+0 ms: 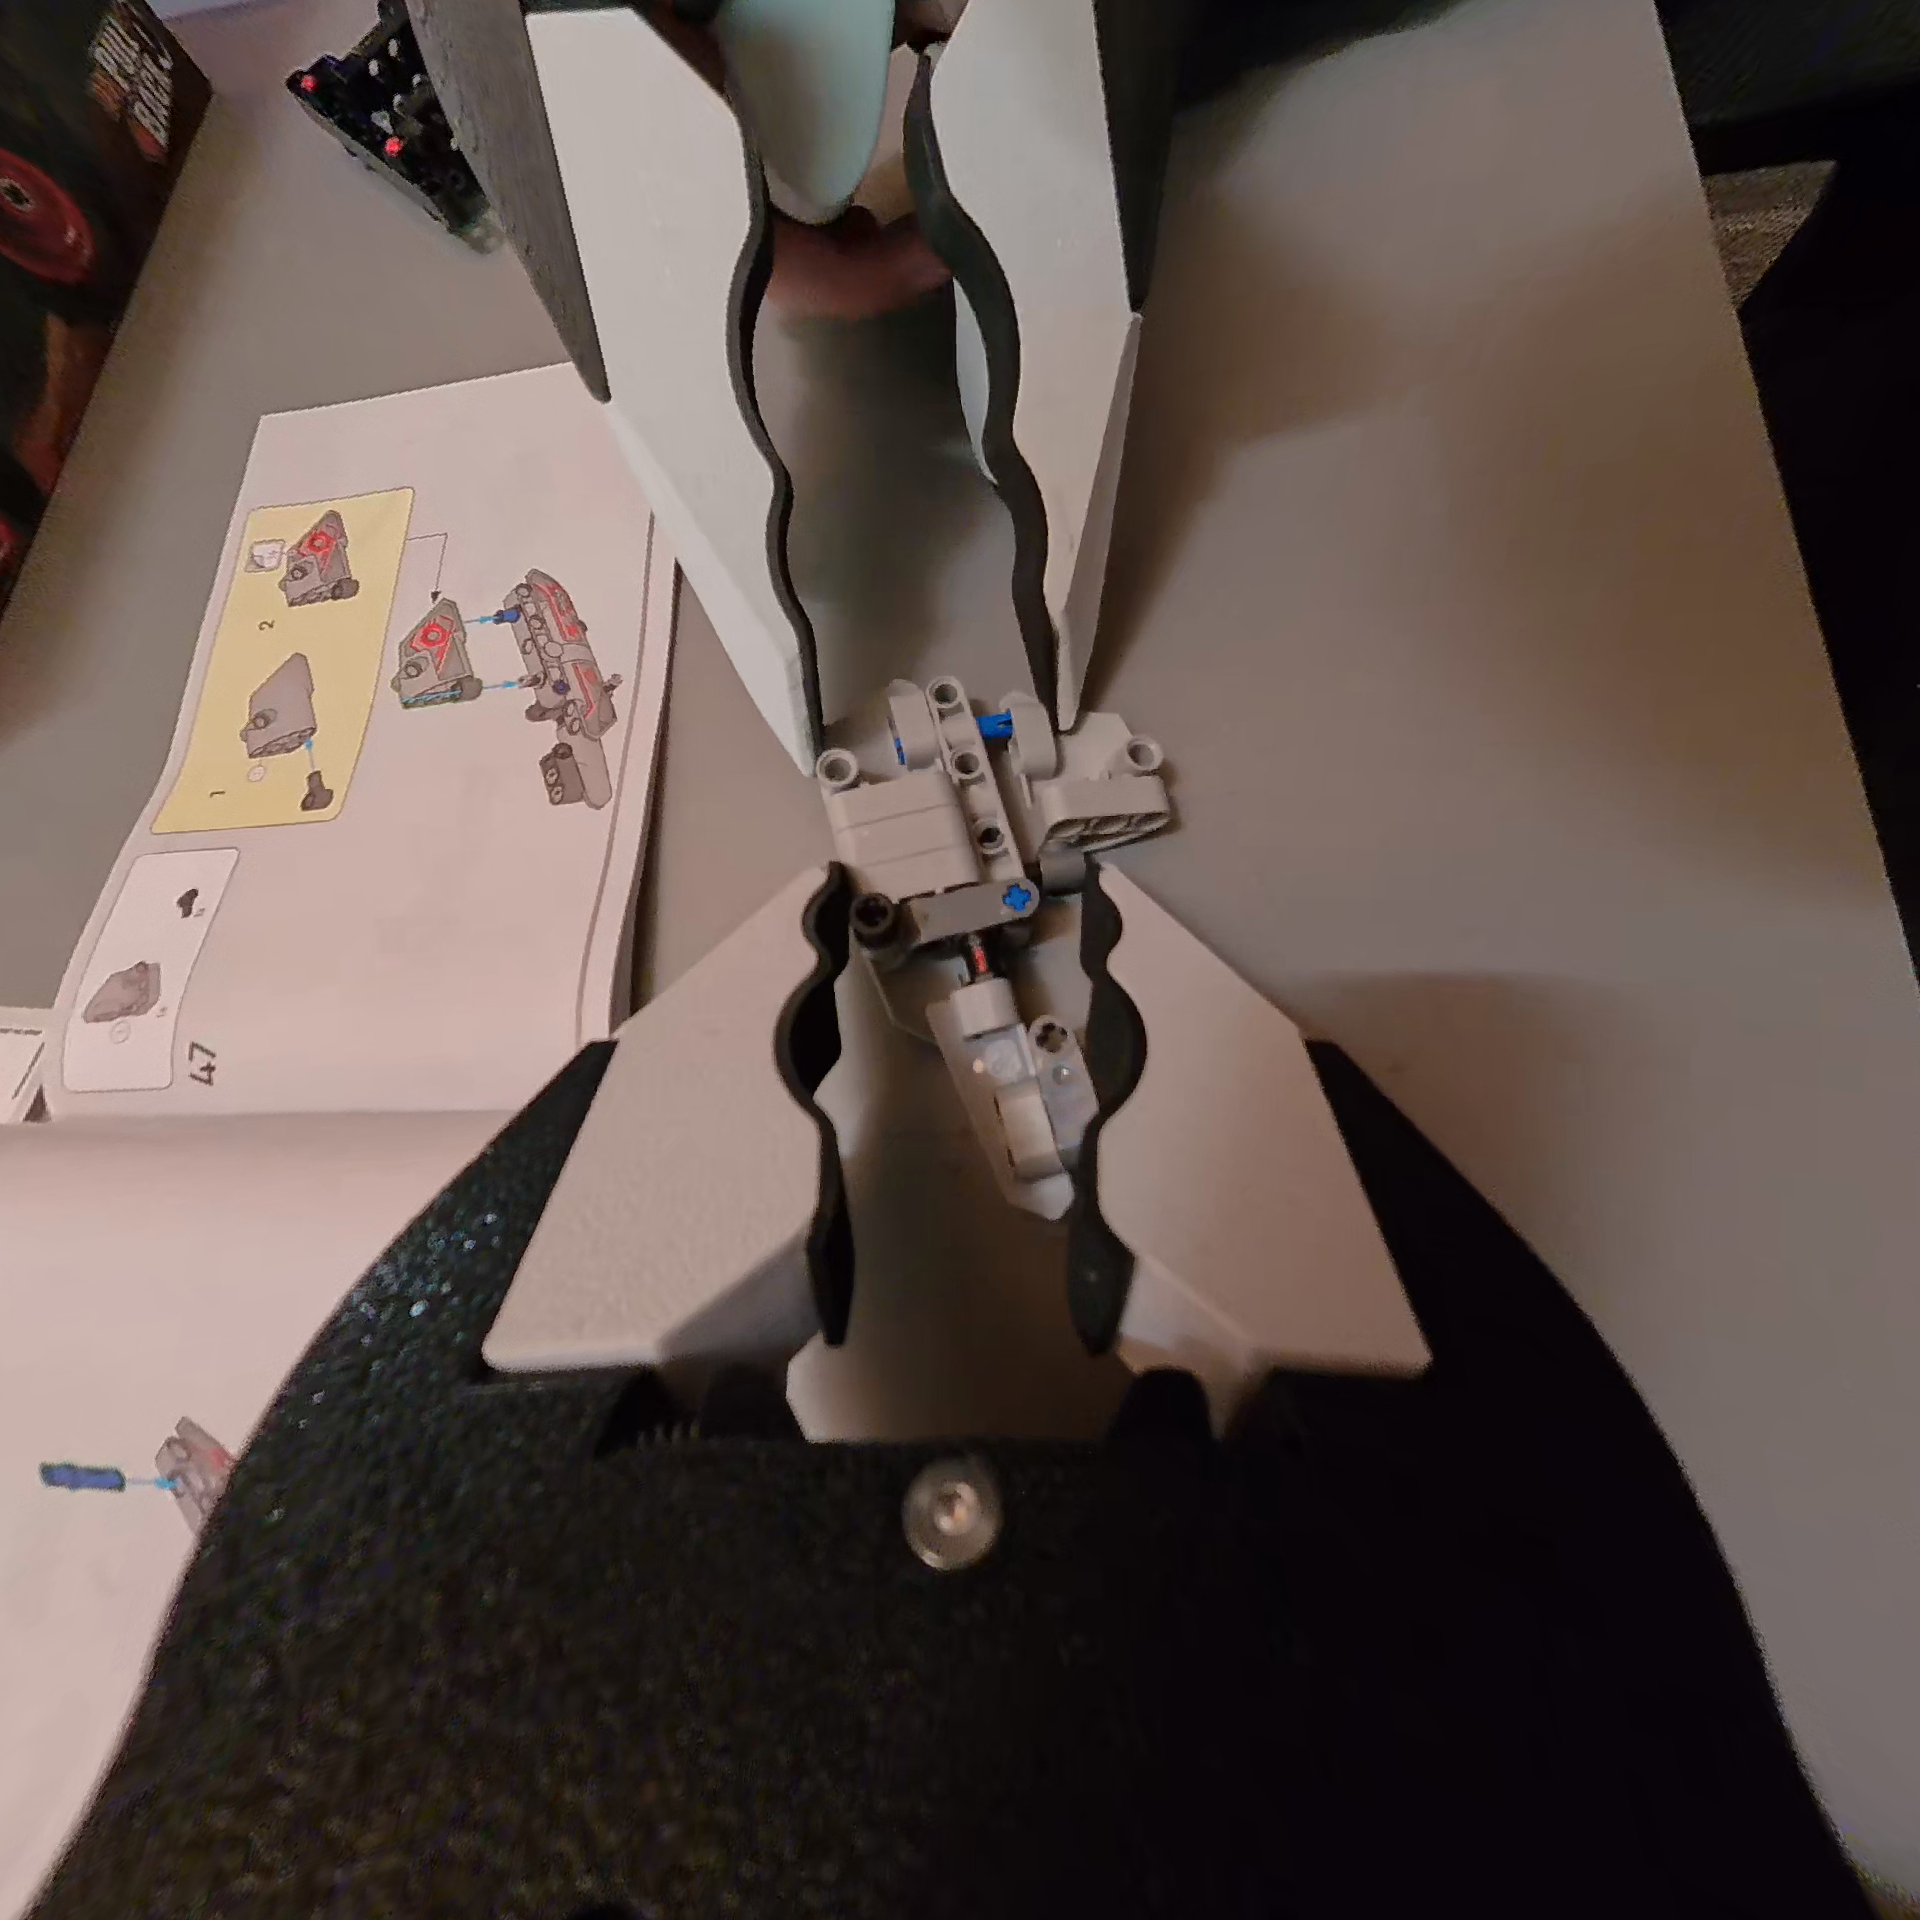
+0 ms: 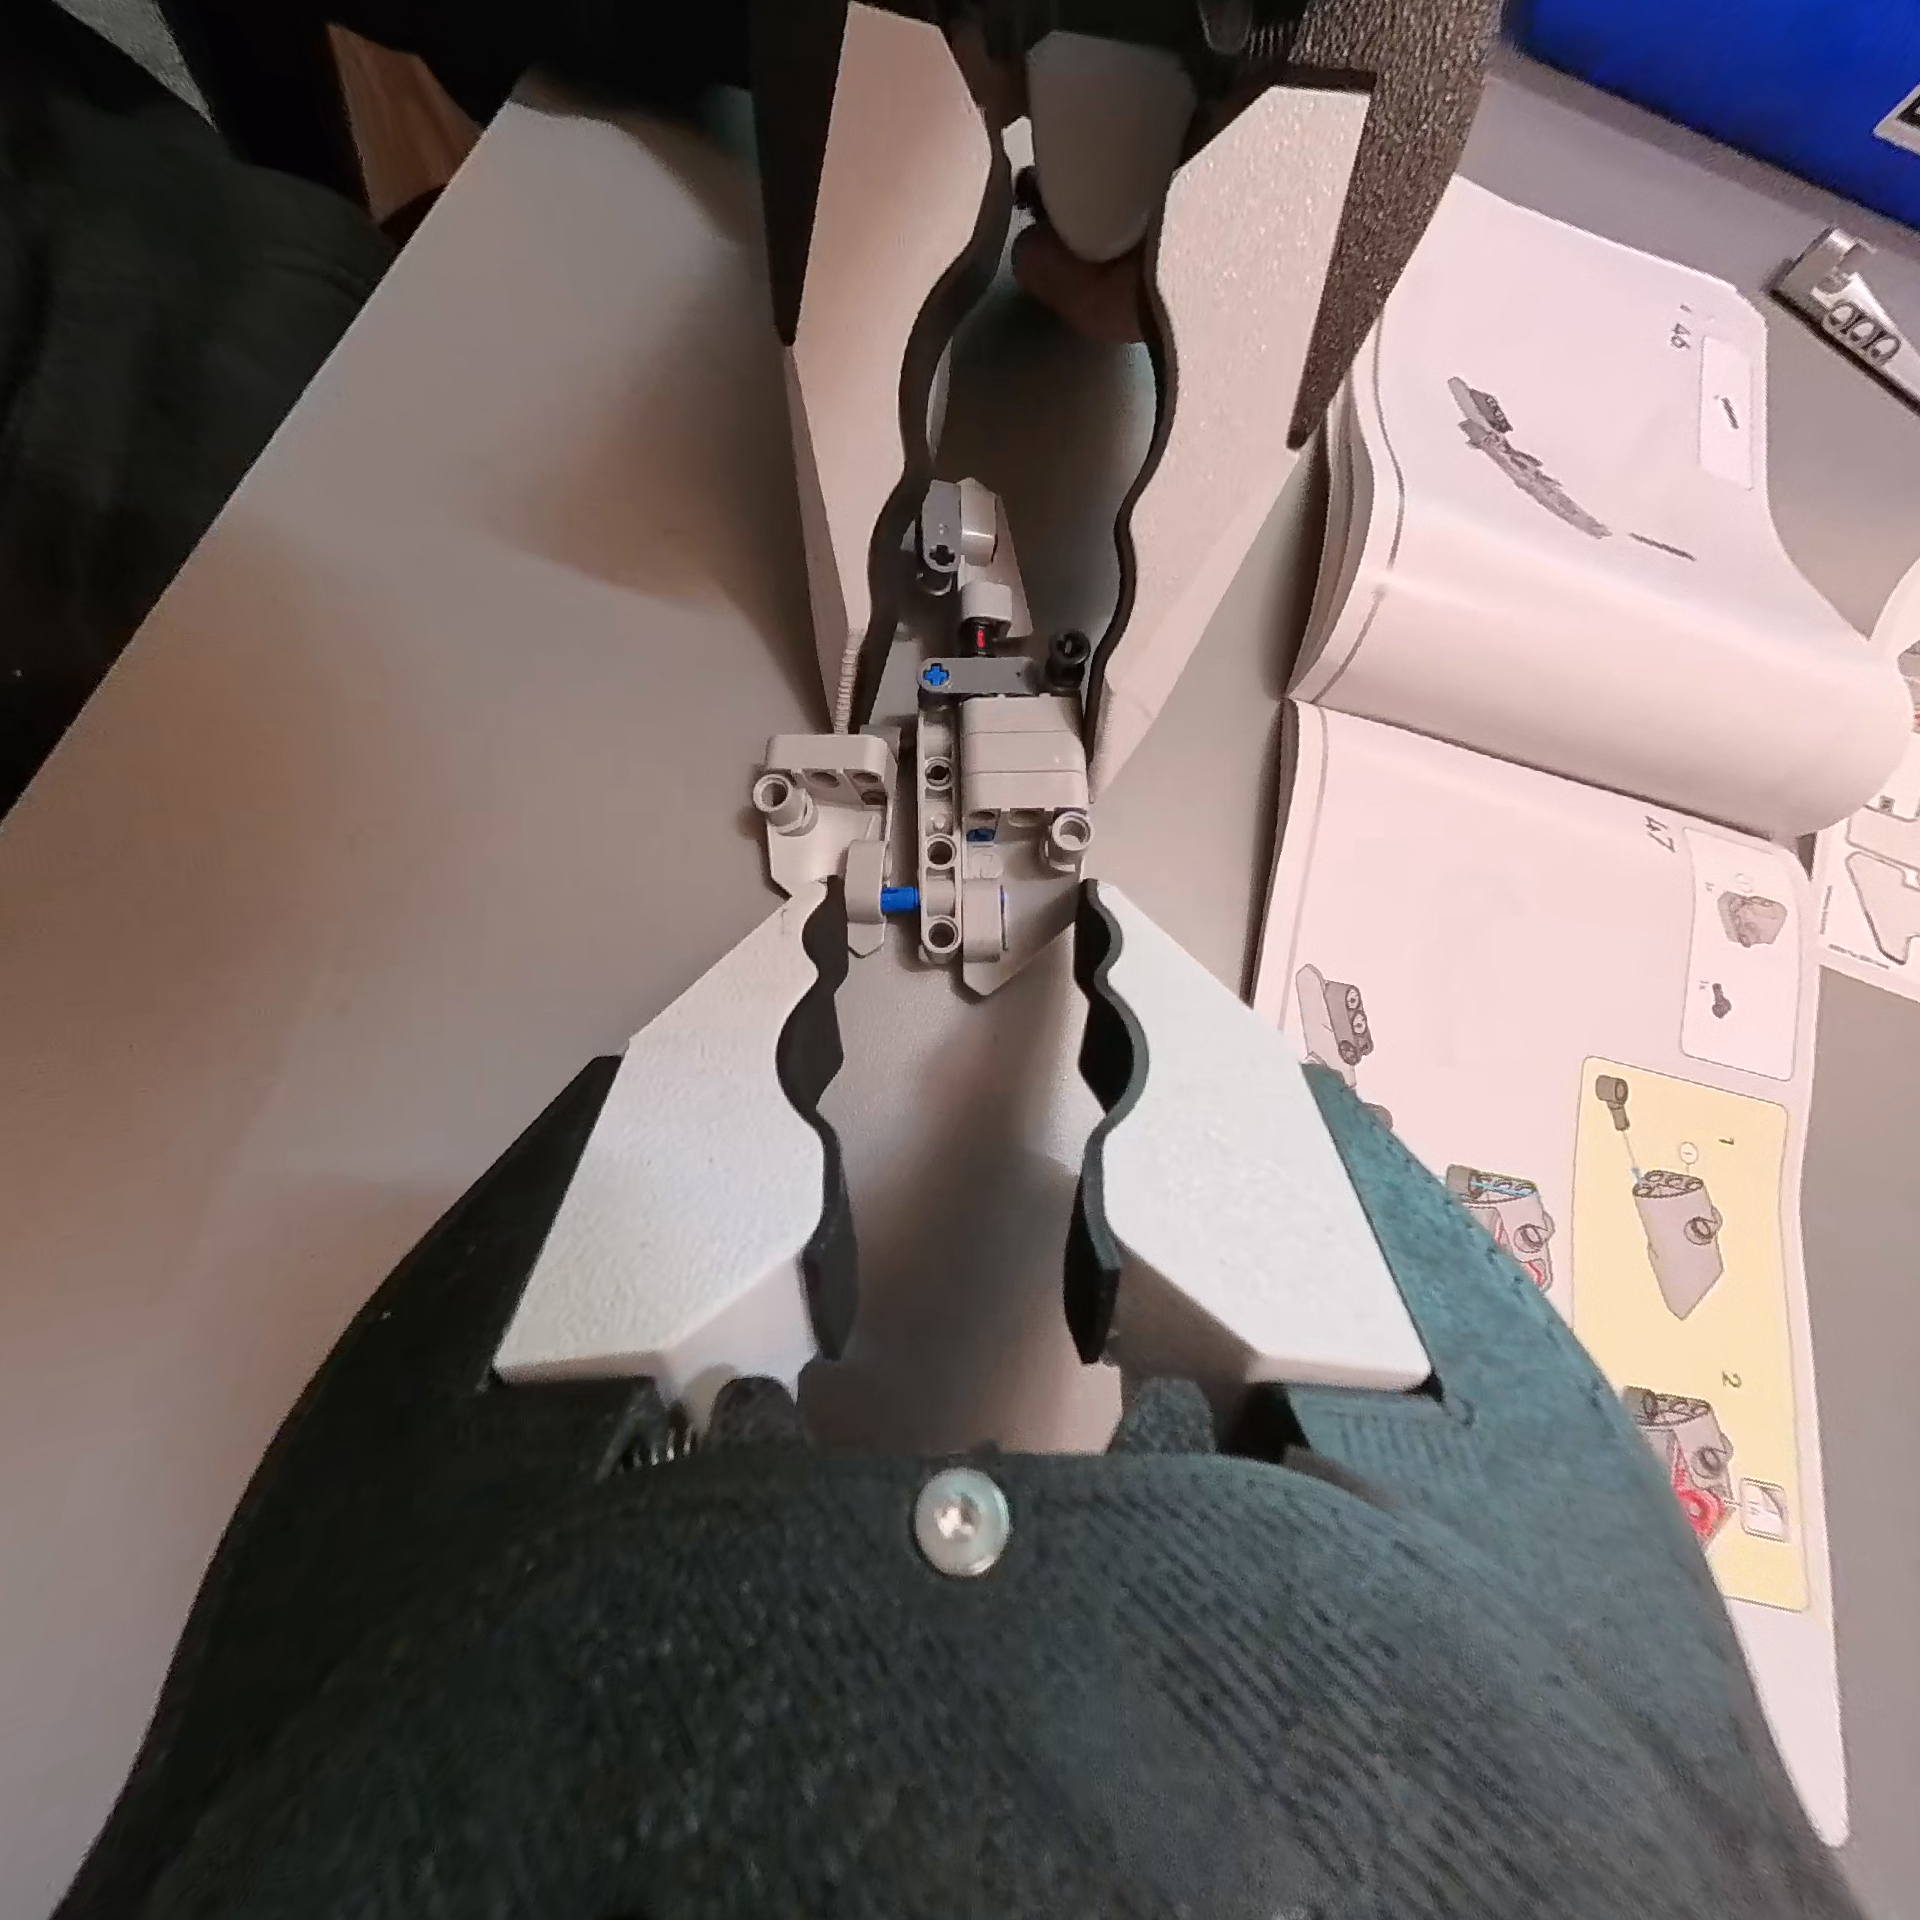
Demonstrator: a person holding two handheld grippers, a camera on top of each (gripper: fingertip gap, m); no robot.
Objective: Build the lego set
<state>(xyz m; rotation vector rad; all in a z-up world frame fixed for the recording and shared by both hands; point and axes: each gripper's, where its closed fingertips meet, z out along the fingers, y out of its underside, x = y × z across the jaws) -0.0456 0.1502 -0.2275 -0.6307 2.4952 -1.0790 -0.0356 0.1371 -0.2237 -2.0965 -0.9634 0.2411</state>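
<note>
A light grey lego assembly (image 1: pixel 935 821) with blue pins and a dark grey beam hangs between both grippers over the grey table (image 1: pixel 1455 727). My left gripper (image 1: pixel 966 904) is shut on its near end; its black wavy pads (image 1: pixel 821 1039) press a black pin and a grey block. My right gripper (image 1: pixel 940 717) comes in from the far side and pinches the other end. In the right wrist view, my right gripper (image 2: pixel 956 909) is shut on the assembly (image 2: pixel 935 810), and the left gripper (image 2: pixel 971 717) holds the far end.
An open instruction booklet (image 1: pixel 416 779) lies on the table to the left and also shows in the right wrist view (image 2: pixel 1507 883). A black lego build with red dots (image 1: pixel 395 104) and a dark box (image 1: pixel 62 208) stand far left. A blue box (image 2: pixel 1714 94) is at the far right. Both grippers' tips are close together, under 4 cm apart.
</note>
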